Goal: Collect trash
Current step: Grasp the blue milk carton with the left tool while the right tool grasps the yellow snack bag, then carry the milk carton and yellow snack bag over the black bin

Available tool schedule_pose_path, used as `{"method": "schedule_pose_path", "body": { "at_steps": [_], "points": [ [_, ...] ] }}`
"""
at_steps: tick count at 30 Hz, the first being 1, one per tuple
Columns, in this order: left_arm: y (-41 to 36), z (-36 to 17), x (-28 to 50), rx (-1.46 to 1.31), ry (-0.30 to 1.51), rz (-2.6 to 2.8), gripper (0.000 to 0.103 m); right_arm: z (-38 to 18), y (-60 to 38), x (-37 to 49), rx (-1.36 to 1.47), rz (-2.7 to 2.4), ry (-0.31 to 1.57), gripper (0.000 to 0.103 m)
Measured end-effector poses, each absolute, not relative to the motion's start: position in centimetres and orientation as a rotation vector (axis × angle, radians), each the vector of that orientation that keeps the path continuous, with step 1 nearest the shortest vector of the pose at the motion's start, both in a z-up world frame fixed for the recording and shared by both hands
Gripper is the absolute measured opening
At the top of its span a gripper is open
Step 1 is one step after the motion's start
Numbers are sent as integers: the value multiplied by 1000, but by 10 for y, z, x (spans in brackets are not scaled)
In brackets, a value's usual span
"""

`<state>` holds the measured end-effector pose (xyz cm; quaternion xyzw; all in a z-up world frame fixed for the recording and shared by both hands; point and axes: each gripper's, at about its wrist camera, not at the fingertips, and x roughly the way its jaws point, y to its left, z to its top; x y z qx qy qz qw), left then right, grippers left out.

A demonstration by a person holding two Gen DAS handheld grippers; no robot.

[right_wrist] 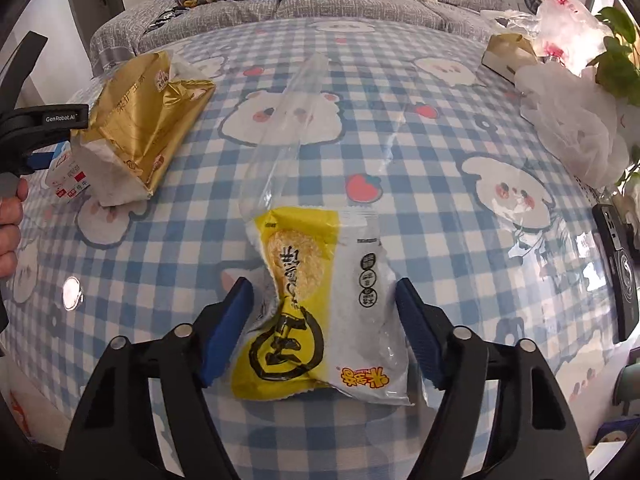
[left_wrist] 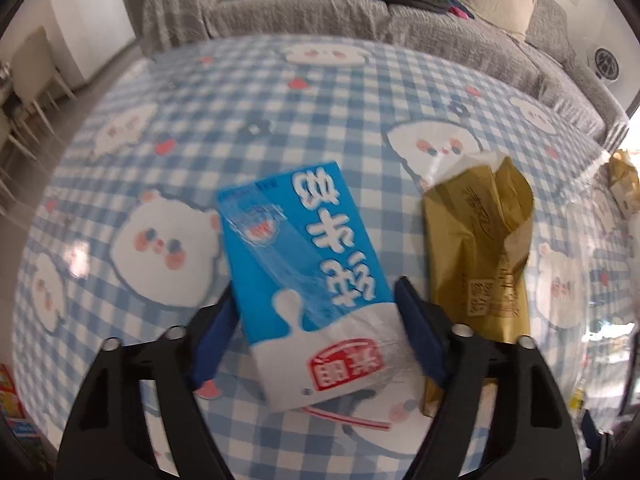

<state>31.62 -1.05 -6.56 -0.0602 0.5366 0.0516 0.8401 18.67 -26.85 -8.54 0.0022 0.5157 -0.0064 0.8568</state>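
In the left wrist view a blue and white milk carton (left_wrist: 308, 280) lies between the fingers of my left gripper (left_wrist: 316, 300), whose blue pads touch both its sides. A gold wrapper (left_wrist: 484, 256) lies just right of it. In the right wrist view a yellow and white snack packet (right_wrist: 320, 312) sits between the fingers of my right gripper (right_wrist: 320, 304); the jaws stand at its edges and pinch it. A clear plastic sleeve (right_wrist: 288, 120) lies beyond it. The gold wrapper (right_wrist: 148, 120) and the left gripper (right_wrist: 40, 136) show at far left.
The table has a blue checked cloth with bear prints (right_wrist: 440, 120). Crumpled plastic bags (right_wrist: 568, 80), a small box (right_wrist: 508, 54) and a plant (right_wrist: 620, 48) stand at the far right. A black remote (right_wrist: 616, 268) lies at the right edge. A grey sofa with clothes (left_wrist: 360, 4) is behind.
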Motion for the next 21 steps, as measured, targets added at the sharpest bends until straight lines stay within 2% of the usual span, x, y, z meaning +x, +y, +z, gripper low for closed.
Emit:
{"method": "schedule_pose_path", "body": {
  "at_steps": [6,8,16,21],
  "points": [
    [0,-63,310,-152,1127,91,67,-84,-264,181,-8,-4,1060,51],
    [3,-60,309,-155,1123,92,66,-83,-263,180,-8,2,1058,44],
    [9,-49,284,-157,1103,90,64,-82,-265,168,-10,27,1019,35],
    [6,-45,250,-142,1086,68,64,-79,-271,162,13,37,1014,33]
  ]
}}
